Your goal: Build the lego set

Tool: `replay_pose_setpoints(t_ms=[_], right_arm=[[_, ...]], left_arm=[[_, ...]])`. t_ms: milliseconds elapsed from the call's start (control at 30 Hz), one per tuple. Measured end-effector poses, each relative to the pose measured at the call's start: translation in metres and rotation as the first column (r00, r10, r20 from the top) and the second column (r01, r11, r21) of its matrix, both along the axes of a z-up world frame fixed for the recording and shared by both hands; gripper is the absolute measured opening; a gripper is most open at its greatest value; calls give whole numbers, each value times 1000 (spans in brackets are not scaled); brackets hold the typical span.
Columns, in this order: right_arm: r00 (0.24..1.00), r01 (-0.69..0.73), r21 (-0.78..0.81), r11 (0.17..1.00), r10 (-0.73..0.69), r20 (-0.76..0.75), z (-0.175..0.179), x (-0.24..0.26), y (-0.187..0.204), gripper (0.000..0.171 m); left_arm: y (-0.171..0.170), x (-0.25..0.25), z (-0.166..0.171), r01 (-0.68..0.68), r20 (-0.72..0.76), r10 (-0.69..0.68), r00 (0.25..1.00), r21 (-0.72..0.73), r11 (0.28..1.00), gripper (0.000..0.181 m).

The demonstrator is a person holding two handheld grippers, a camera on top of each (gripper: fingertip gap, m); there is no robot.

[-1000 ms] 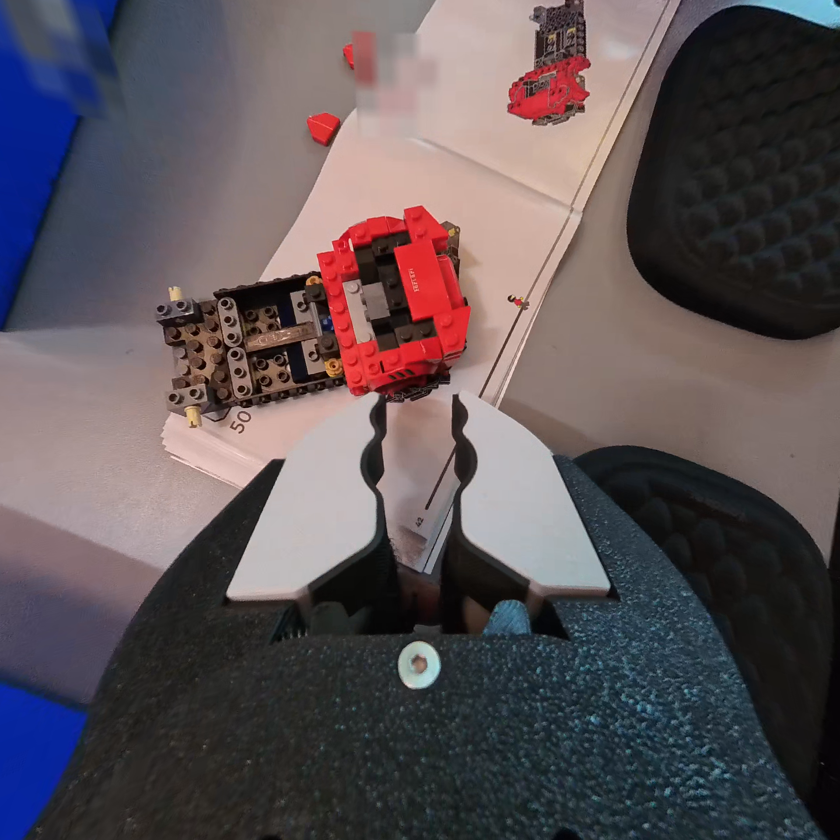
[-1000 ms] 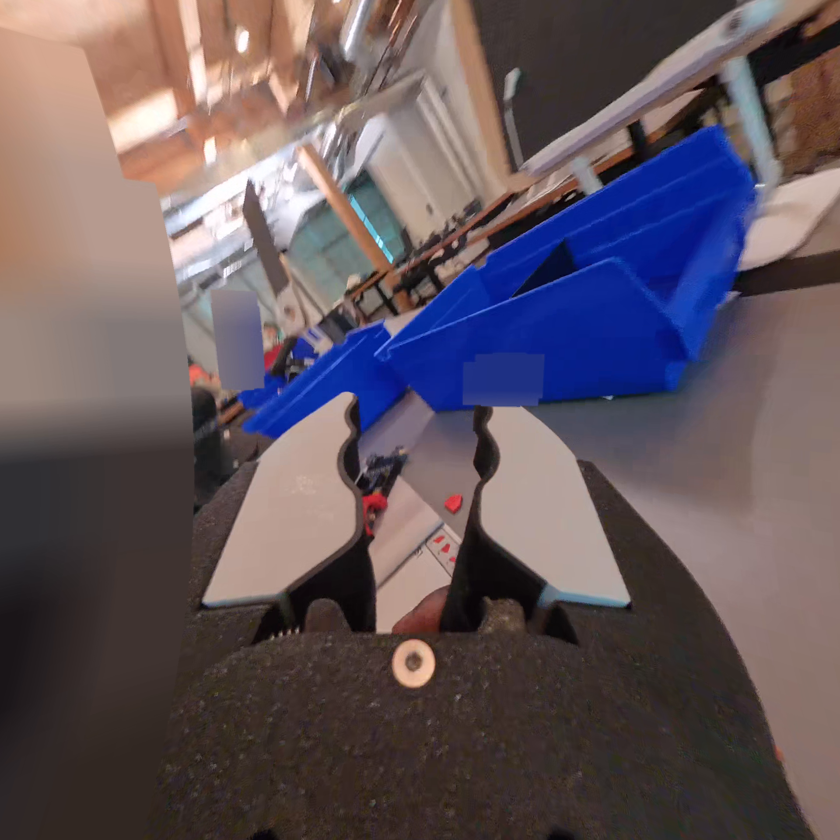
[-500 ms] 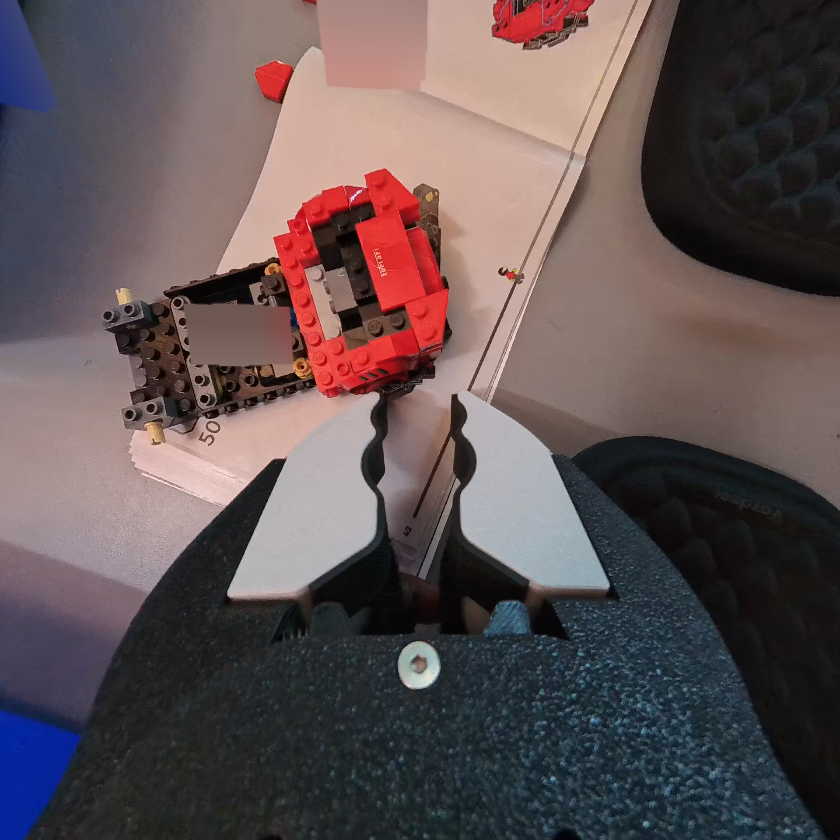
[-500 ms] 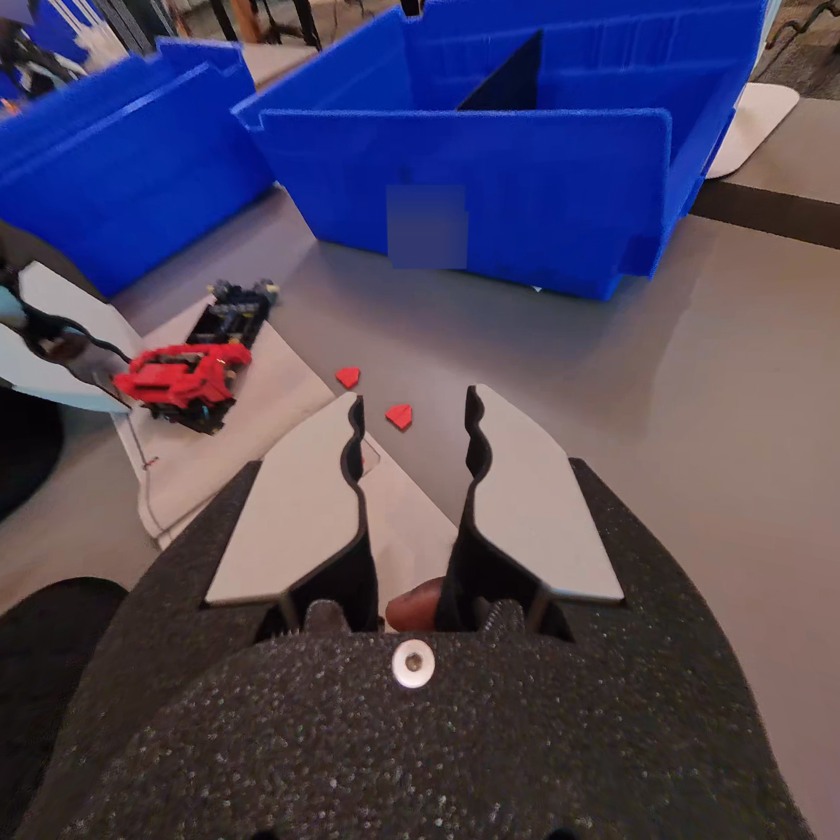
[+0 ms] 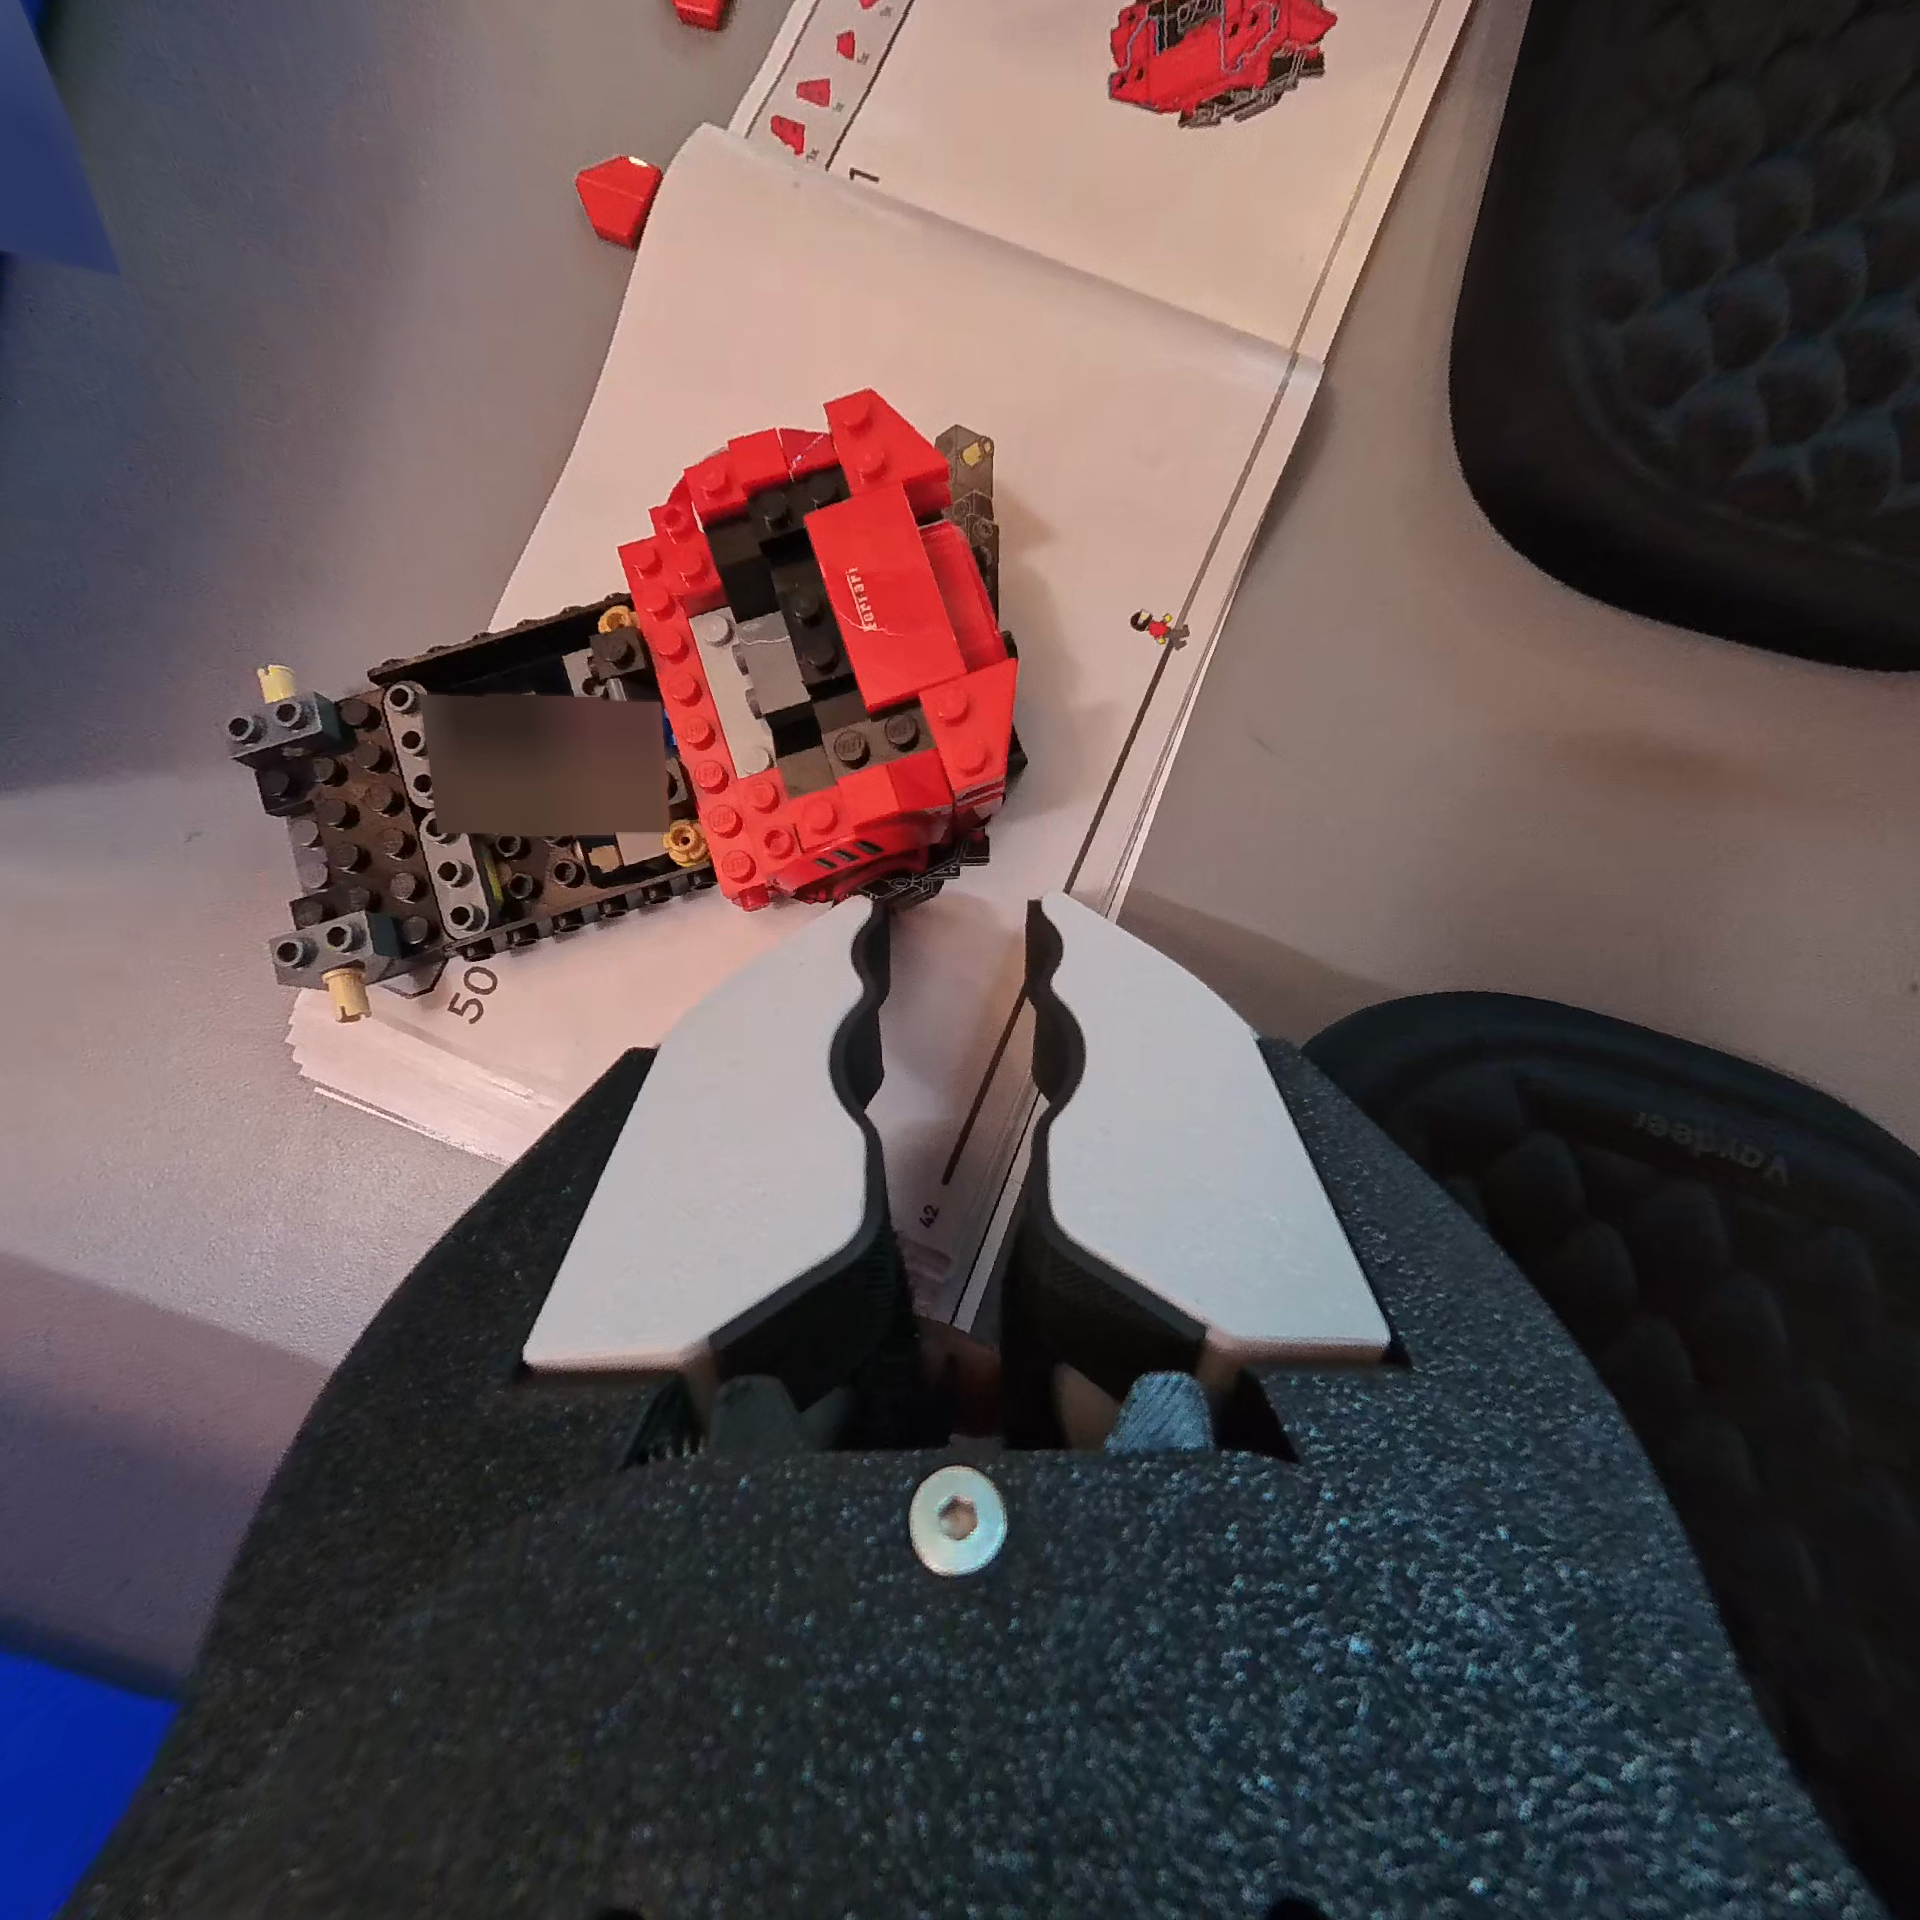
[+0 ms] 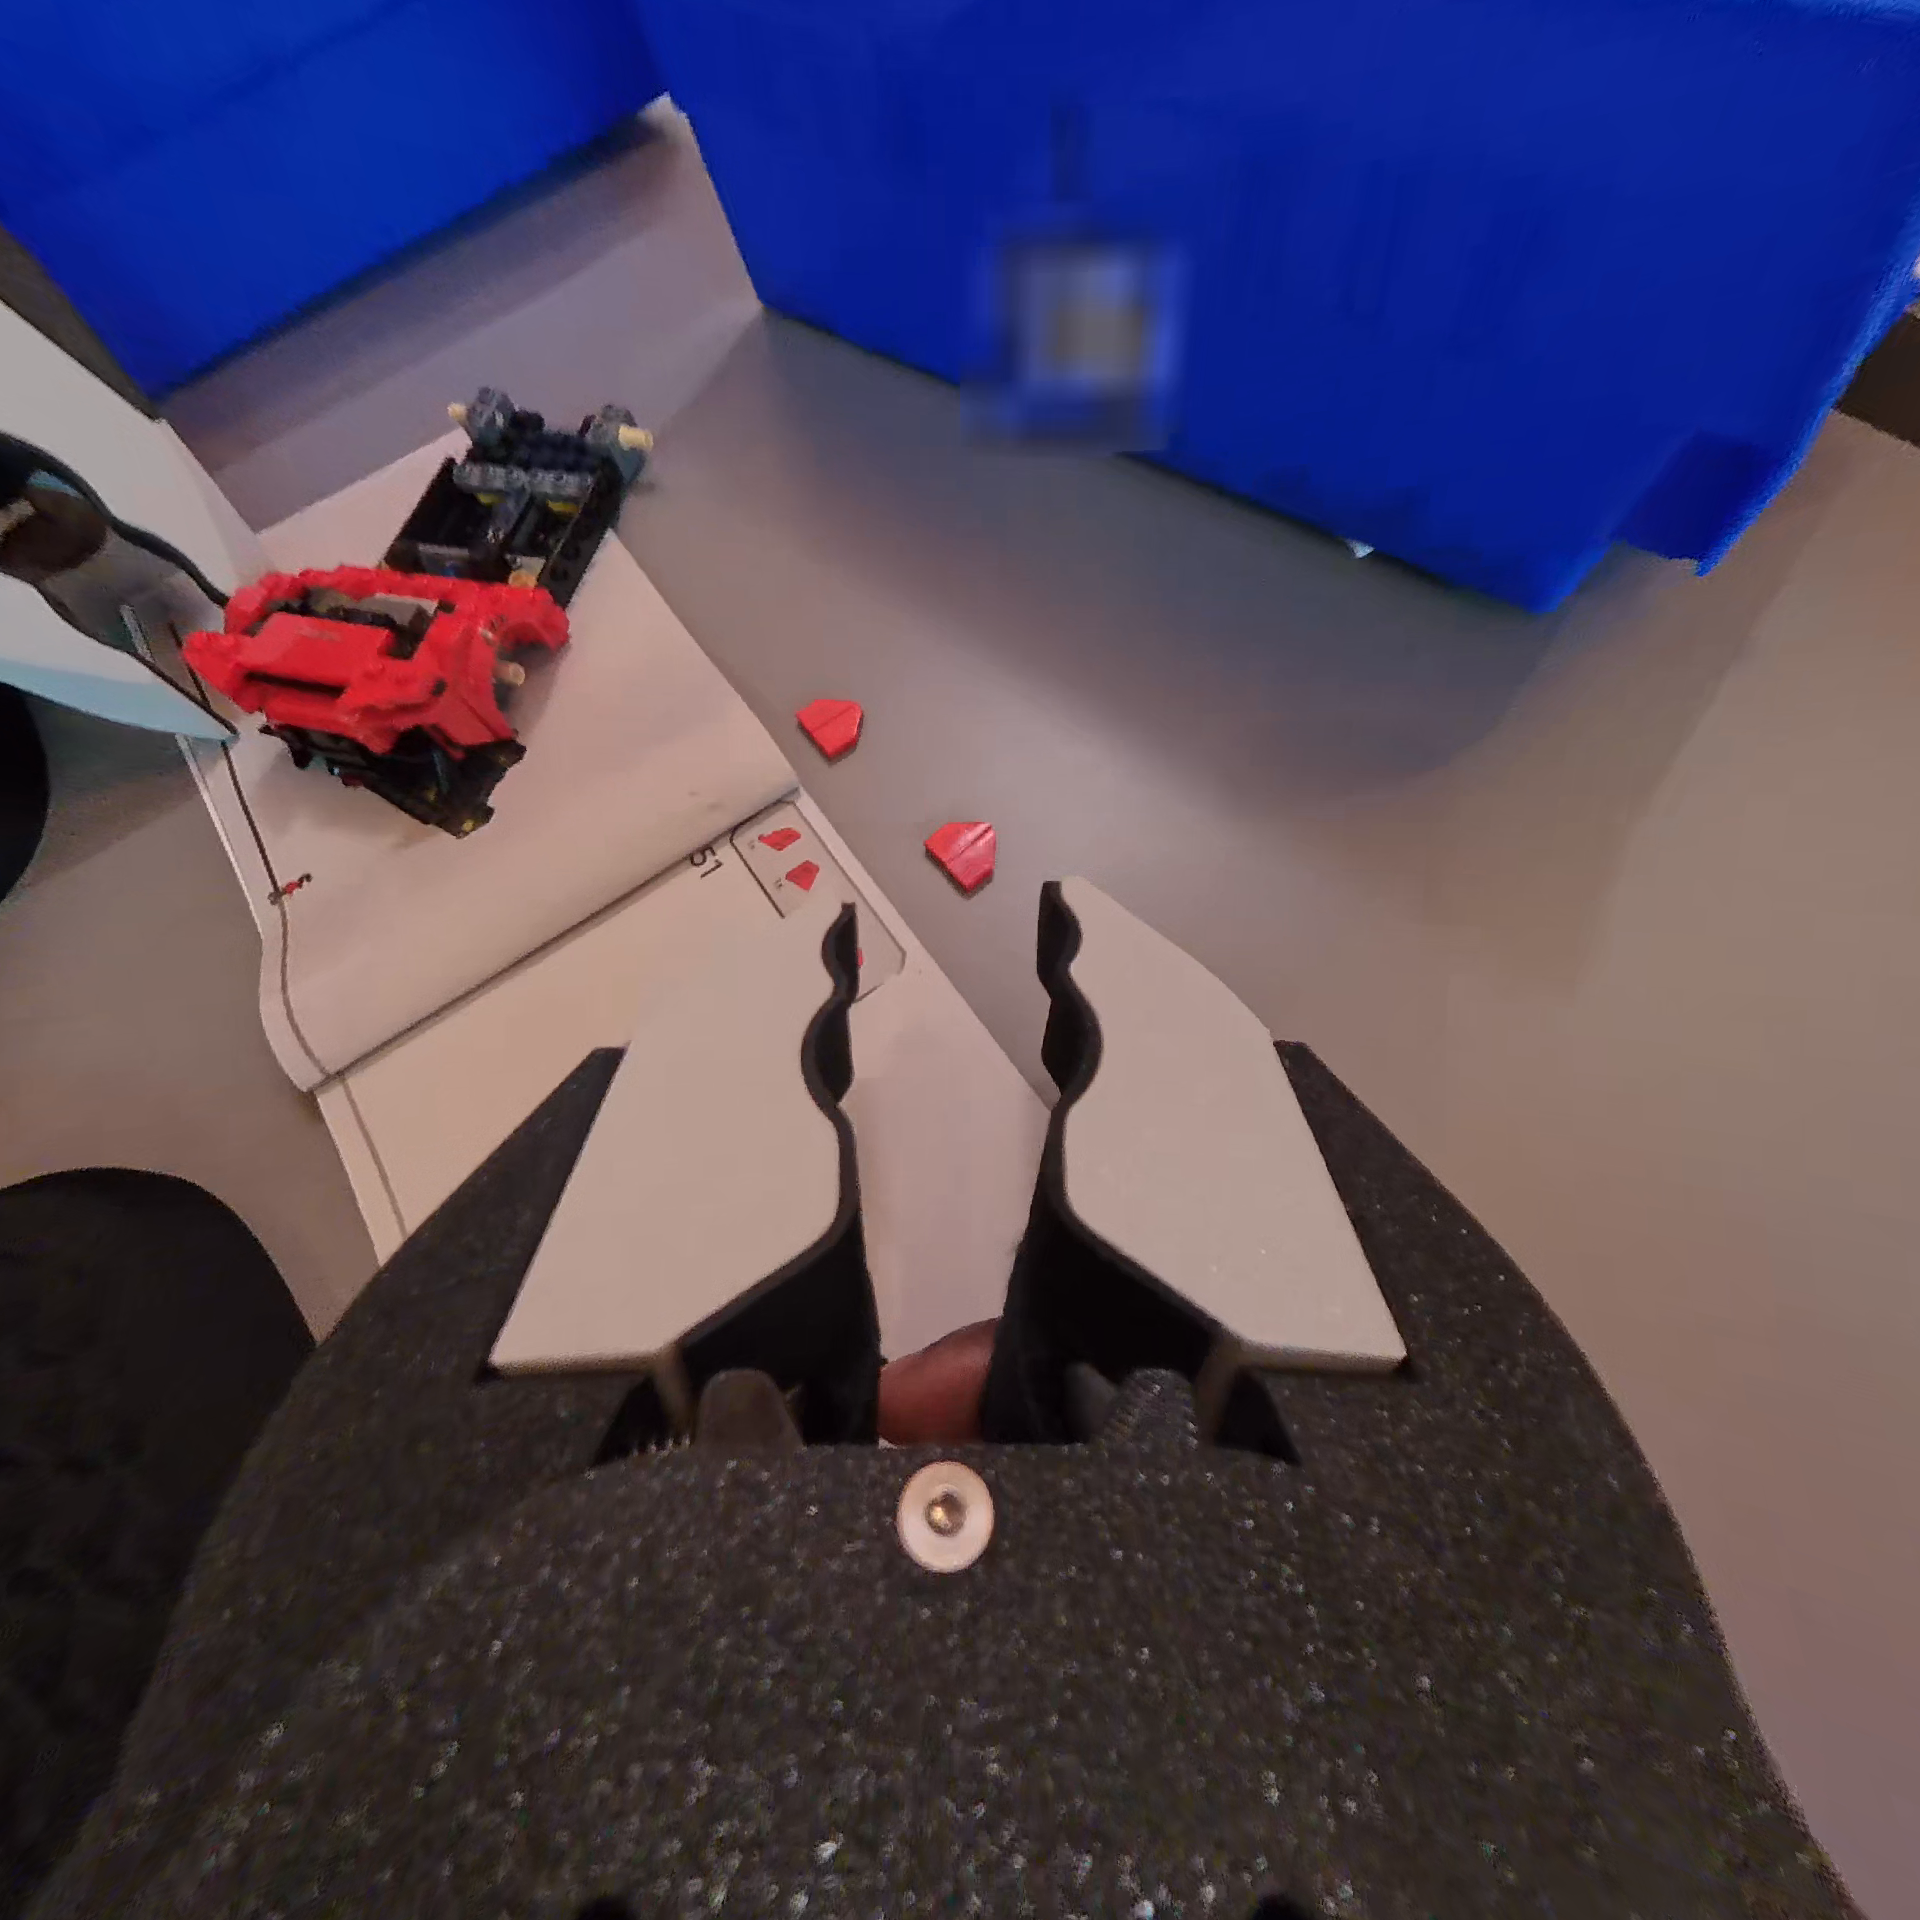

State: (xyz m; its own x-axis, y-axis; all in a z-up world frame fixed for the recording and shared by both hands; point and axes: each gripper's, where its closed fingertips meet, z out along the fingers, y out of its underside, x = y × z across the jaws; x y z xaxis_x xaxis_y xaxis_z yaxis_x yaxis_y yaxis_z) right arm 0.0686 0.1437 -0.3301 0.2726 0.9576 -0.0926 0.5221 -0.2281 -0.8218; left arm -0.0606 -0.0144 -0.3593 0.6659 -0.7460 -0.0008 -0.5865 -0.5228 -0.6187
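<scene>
A part-built lego car point(image 5: 821, 665) with a red rear body and black chassis point(image 5: 436, 821) lies on the open instruction booklet point(image 5: 935, 343). It also shows in the right wrist view point(image 6: 384, 665). My left gripper point(image 5: 951, 914) is open and empty, its tips just short of the car's red end. My right gripper point(image 6: 945, 904) is open and empty above the booklet's edge point(image 6: 582, 935). Two small red wedge pieces point(image 6: 961, 854) point(image 6: 831, 724) lie on the grey table just beyond its tips. One wedge shows in the left wrist view point(image 5: 618, 195).
Blue bins point(image 6: 1351, 260) stand along the far side of the grey table point(image 6: 1455, 831). Black textured pads point(image 5: 1714, 312) point(image 5: 1662, 1299) lie to the right of the booklet. The left gripper's finger point(image 6: 104, 582) shows at the left edge of the right wrist view. Tip to tip, the grippers are about 20 cm apart.
My right gripper has swung down from facing the room to facing the table and come close to the two red wedges. My left gripper has moved slightly nearer the car.
</scene>
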Motion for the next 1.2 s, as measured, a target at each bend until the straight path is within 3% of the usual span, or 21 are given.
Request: replay_pose_setpoints(t_ms=[267, 633, 1200], right_arm=[[998, -48, 16, 999, 47, 35, -5, -5, -9, 29], [998, 54, -30, 998, -54, -16, 1, 4, 7, 21], [999, 23, -32, 999, -22, 38, -7, 4, 2, 17]], left_arm=[[-1, 1, 0, 14, -3, -14, 1000, 8, 1000, 22], [-1, 1, 0, 17, 3, -17, 1000, 8, 1000, 21], [-1, 1, 0, 23, 10, -23, 1000, 12, 1000, 21]])
